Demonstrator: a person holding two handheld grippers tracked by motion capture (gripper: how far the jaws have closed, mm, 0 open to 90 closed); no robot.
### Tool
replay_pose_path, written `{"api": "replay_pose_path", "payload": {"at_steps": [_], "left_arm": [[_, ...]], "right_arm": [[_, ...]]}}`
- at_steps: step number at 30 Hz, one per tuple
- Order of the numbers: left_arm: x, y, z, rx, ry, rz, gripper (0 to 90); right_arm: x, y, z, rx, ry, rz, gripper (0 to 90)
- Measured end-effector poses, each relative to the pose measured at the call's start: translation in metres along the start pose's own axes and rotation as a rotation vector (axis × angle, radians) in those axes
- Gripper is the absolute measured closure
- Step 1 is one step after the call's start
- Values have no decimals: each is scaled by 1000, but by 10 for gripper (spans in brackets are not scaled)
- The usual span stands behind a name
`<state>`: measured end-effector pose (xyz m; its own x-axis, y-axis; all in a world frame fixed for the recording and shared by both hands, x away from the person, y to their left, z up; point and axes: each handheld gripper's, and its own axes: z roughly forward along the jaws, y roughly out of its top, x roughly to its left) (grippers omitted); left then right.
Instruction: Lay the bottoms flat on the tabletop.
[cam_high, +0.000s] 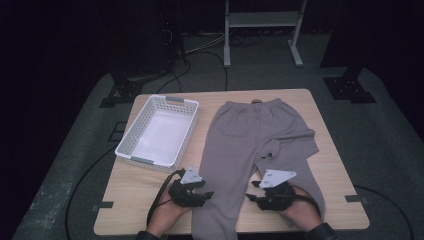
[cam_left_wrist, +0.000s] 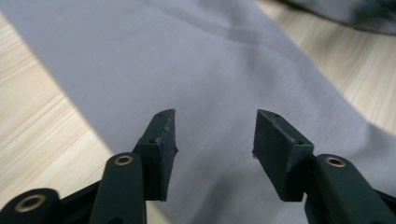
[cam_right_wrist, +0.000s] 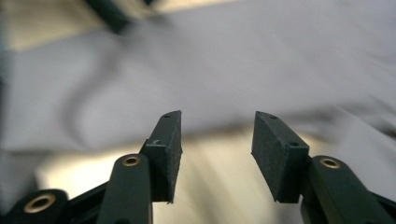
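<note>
- Grey sweatpants (cam_high: 250, 145) spread flat on the wooden table (cam_high: 330, 165), waistband at the 12 o'clock edge, both legs running toward 6 o'clock.
- Left leg reaching past the near table edge; right leg folded over near the knee, slanting toward 4 o'clock.
- White slotted basket (cam_high: 159, 131) at 10 o'clock from the sweatpants, just beside the left leg, not touching in the high view.
- Left gripper (cam_high: 206, 194) at the outer hem side of the left leg, at 9 o'clock of that leg, pointing toward 3 o'clock.
- Left gripper view: jaws spread apart, nothing pinched, grey fabric (cam_left_wrist: 205, 70) lying beyond and under the gap, bare wood at 9 o'clock and at 2 o'clock.
- Right gripper (cam_high: 251, 197) between the two legs low down, at 9 o'clock of the right leg, pointing toward 9 o'clock at the left leg.
- Right gripper view: jaws spread apart, nothing pinched, blurred grey fabric (cam_right_wrist: 261, 60) across the upper part, table wood (cam_right_wrist: 219, 186) showing through the gap.
- Both grippers near each other, the left leg lying between them.
</note>
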<state>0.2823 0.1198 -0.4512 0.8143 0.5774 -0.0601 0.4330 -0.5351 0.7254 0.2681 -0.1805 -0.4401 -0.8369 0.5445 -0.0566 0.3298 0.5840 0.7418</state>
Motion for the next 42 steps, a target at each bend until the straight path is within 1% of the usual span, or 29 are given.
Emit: {"api": "replay_pose_path", "payload": {"at_steps": [1, 2, 3, 5, 7, 10, 11, 12, 13, 14, 15, 16, 17, 19, 21, 22, 25, 26, 27, 28, 29, 30, 33, 35, 36, 37, 39, 40, 42], "left_arm": [[-2, 2, 4, 4, -4, 7, 457], [-2, 2, 4, 4, -4, 7, 446], [-3, 3, 7, 9, -6, 11, 434], [-6, 5, 13, 20, -11, 24, 420], [-6, 6, 17, 29, -7, 31, 410], [-6, 6, 22, 36, 1, 37, 401], [-5, 6, 25, 39, 5, 35, 400], [-5, 6, 25, 39, 5, 35, 398], [-4, 6, 26, 40, 6, 36, 396], [-3, 6, 28, 42, 7, 35, 396], [-1, 5, 30, 50, 10, 38, 393], [-1, 5, 30, 50, 10, 38, 393], [-1, 5, 30, 55, 9, 39, 393], [1, 4, 31, 71, 17, 53, 393], [1, 4, 31, 70, 16, 51, 391], [2, 4, 31, 71, 13, 49, 391], [2, 3, 31, 71, 16, 45, 391], [2, 3, 31, 71, 16, 45, 391], [2, 3, 30, 70, 14, 47, 391], [2, 3, 30, 70, 14, 47, 391], [3, 2, 30, 71, 15, 47, 391], [3, 2, 30, 71, 15, 47, 391], [3, 2, 29, 73, 14, 46, 390], [3, 2, 29, 77, 14, 49, 390], [3, 2, 29, 77, 14, 49, 390], [3, 2, 29, 78, 14, 49, 390], [3, 2, 29, 80, 13, 49, 389], [3, 2, 29, 80, 13, 49, 389], [2, 2, 29, 78, 12, 46, 388]], "right_arm": [[-19, -11, -8, 32, -46, 37, 492], [-19, -11, -8, 32, -46, 37, 492], [-35, -23, -13, 59, -87, 74, 483], [-48, -34, -16, 81, -108, 112, 479], [-57, -42, -15, 104, -122, 135, 470], [-62, -45, -15, 114, -131, 142, 468], [-66, -48, -11, 151, -140, 148, 493], [-66, -48, -11, 151, -140, 148, 493], [-67, -52, -10, 153, -110, 179, 582], [-67, -52, -10, 153, -110, 179, 582], [-67, -52, -12, 164, -104, 187, 742], [-67, -52, -12, 164, -104, 187, 742], [-64, -52, -14, 175, -101, 176, 856], [-59, -53, -16, 185, -92, 170, 872], [-56, -53, -17, 186, -85, 163, 874], [-53, -53, -17, 188, -61, 162, 873], [-33, -55, -22, 197, -14, 114, 873], [-33, -55, -22, 197, -14, 114, 873], [-22, -56, -25, 199, 14, 97, 873], [-22, -56, -25, 199, 14, 97, 873], [-13, -59, -28, 201, 37, 80, 873], [-13, -59, -28, 201, 37, 80, 873], [3, -64, -35, 203, 77, 63, 873], [16, -68, -41, 208, 125, 54, 869], [16, -68, -41, 208, 125, 54, 869], [21, -70, -44, 209, 131, 45, 854], [25, -71, -50, 187, 130, 31, 712], [25, -71, -50, 187, 130, 31, 712], [18, -67, -57, 134, 94, 50, 624]]}}
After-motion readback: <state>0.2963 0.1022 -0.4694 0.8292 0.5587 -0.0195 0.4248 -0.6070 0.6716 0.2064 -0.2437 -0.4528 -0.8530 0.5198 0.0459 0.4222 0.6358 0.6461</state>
